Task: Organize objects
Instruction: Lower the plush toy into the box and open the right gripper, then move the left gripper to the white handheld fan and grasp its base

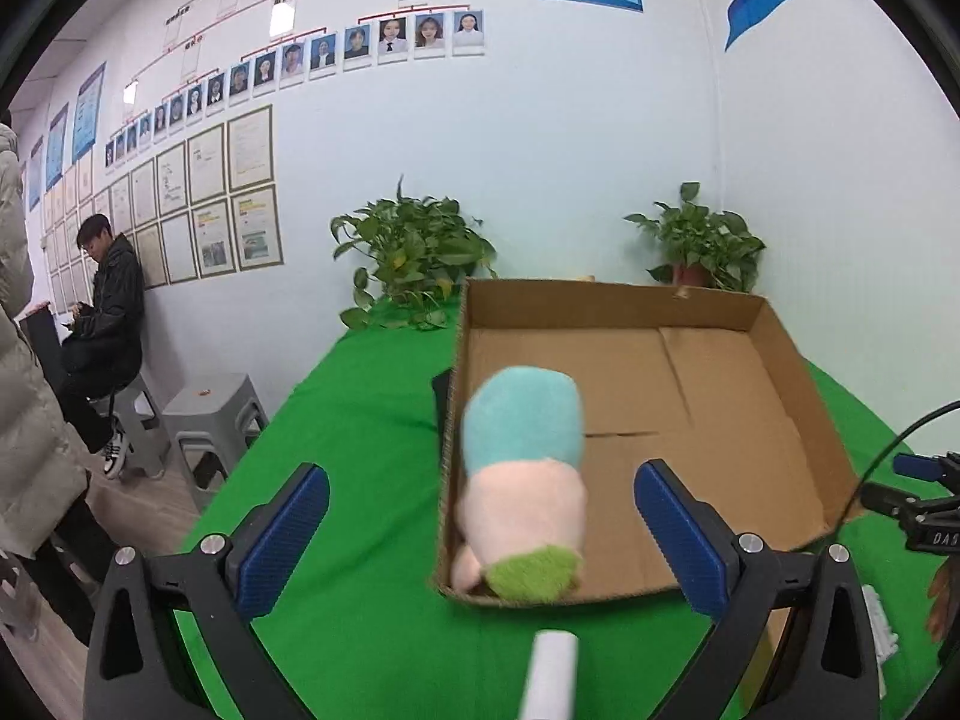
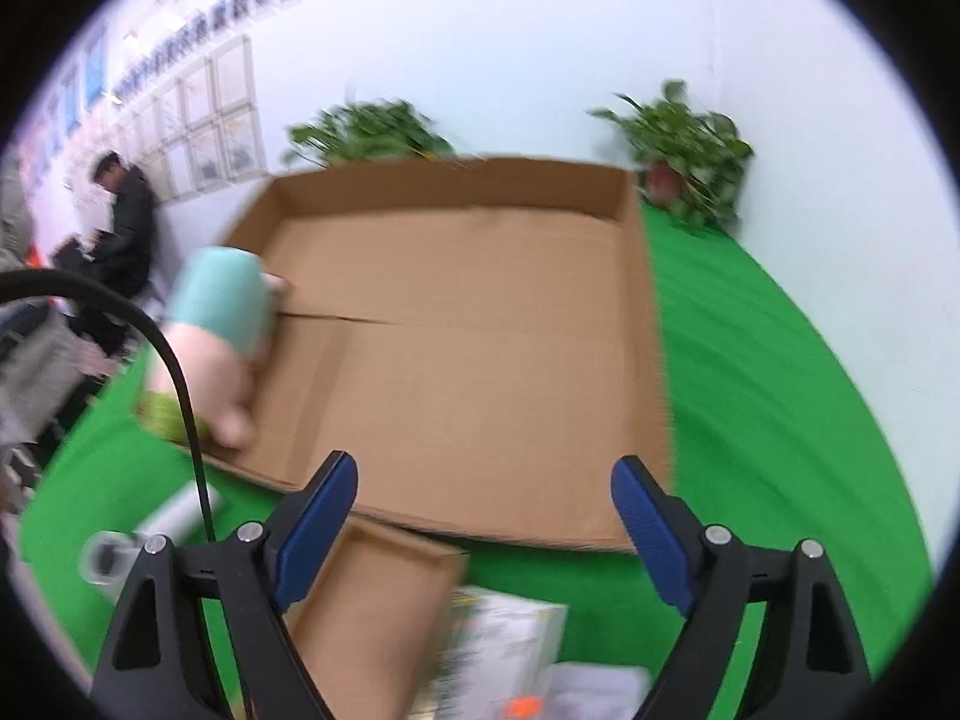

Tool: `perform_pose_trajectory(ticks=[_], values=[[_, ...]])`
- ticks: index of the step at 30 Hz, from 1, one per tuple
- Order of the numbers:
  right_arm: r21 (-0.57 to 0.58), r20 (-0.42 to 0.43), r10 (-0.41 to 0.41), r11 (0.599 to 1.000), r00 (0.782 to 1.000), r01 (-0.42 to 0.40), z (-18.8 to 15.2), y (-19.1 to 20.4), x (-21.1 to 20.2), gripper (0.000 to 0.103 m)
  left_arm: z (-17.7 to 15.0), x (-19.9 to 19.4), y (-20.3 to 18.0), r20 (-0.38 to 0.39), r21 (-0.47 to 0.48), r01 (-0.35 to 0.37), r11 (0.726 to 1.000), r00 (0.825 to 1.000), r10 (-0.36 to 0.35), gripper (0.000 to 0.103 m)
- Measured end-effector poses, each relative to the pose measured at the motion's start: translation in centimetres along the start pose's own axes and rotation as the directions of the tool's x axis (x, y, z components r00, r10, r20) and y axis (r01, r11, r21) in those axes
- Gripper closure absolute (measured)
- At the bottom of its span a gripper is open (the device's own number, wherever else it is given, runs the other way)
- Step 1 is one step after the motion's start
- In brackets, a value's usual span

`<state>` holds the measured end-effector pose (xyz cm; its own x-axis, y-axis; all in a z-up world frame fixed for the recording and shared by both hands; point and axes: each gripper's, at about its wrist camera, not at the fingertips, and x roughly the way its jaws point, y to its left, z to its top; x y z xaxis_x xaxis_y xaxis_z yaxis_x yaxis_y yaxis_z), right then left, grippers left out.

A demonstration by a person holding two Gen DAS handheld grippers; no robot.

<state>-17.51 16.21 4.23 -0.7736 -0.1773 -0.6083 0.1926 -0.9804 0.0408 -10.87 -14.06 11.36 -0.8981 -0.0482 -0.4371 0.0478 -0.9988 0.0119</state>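
Note:
A plush toy [image 1: 523, 480], teal, pink and green, lies in the near left corner of a shallow open cardboard box [image 1: 708, 372] on the green table. It is blurred. My left gripper [image 1: 483, 531] is open just behind it, fingers wide on both sides, not touching. In the right wrist view the same toy [image 2: 213, 336] is at the box's [image 2: 480, 324] left wall. My right gripper [image 2: 483, 522] is open and empty at the box's near edge.
A white tube [image 1: 552, 672] lies on the green cloth [image 1: 360, 420] below the left gripper. A small cardboard tray [image 2: 372, 612], a printed carton [image 2: 504, 648] and a white tube [image 2: 174, 516] lie near the right gripper. Two potted plants [image 1: 414, 258] stand behind. People and stools are at left.

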Motion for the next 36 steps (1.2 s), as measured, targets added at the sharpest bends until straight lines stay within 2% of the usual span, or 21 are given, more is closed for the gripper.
perform_pose_trajectory(ticks=[2, 3, 9, 13, 15, 18, 22, 28, 31, 36], values=[[0.002, 0.02, 0.024, 1.0, 1.0, -0.024, -0.4, 1.7, -1.2, 0.01, -0.4, -1.0, -0.9, -0.002, -0.014, 0.024, 1.0, 1.0, -0.024, 0.0], [0.006, 0.023, 0.044, 0.999, 0.999, -0.044, -0.7, 2.6, -1.8, 0.001, -0.8, -1.7, -1.5, -0.004, -0.012, 0.034, 0.999, 0.999, -0.034, 0.0], [-0.003, 0.042, 0.047, 0.999, 0.998, -0.047, -1.4, 4.3, -2.4, 0.001, -2.4, -5.4, -5.1, -0.002, 0.042, 0.015, 0.999, 1.0, -0.015, 0.0], [-0.007, 0.044, 0.046, 0.999, 0.998, -0.046, -2.1, 5.2, -3.5, 0.001, -3.5, -6.9, -6.1, 0.0, 0.022, 0.014, 1.0, 1.0, -0.014, 0.0], [0.007, 0.056, 0.021, 1.0, 0.998, -0.022, -2.5, 5.5, -4.3, 0.001, -4.1, -6.9, -6.6, -0.023, 0.005, 0.009, 1.0, 1.0, -0.008, 0.0], [0.011, 0.066, -0.01, 1.0, 0.998, 0.01, -2.8, 5.6, -4.9, 0.001, -4.9, -6.7, -7.3, -0.041, 0.004, 0.039, 0.999, 0.998, -0.038, 0.0], [-0.004, 0.053, -0.017, 1.0, 0.998, 0.017, -3.4, 5.7, -5.0, 0.001, -5.5, -6.2, -8.4, -0.036, 0.012, 0.063, 0.998, 0.997, -0.063, 0.0], [-0.01, 0.02, -0.011, 1.0, 1.0, 0.012, -4.7, 4.3, -3.9, 0.001, -5.8, -5.1, -7.9, -0.061, -0.02, 0.124, 0.992, 0.99, -0.125, 0.0], [0.002, -0.006, 0.02, 1.0, 1.0, -0.02, -5.5, 3.6, -3.0, 0.001, -6.6, -4.5, -7.0, -0.093, -0.038, 0.139, 0.99, 0.986, -0.142, 0.0], [0.003, -0.012, 0.116, 0.993, 0.993, -0.116, -7.1, 3.9, -2.1, 0.001, -8.8, -3.9, -6.3, -0.14, 0.019, 0.135, 0.991, 0.981, -0.131, 0.0]])
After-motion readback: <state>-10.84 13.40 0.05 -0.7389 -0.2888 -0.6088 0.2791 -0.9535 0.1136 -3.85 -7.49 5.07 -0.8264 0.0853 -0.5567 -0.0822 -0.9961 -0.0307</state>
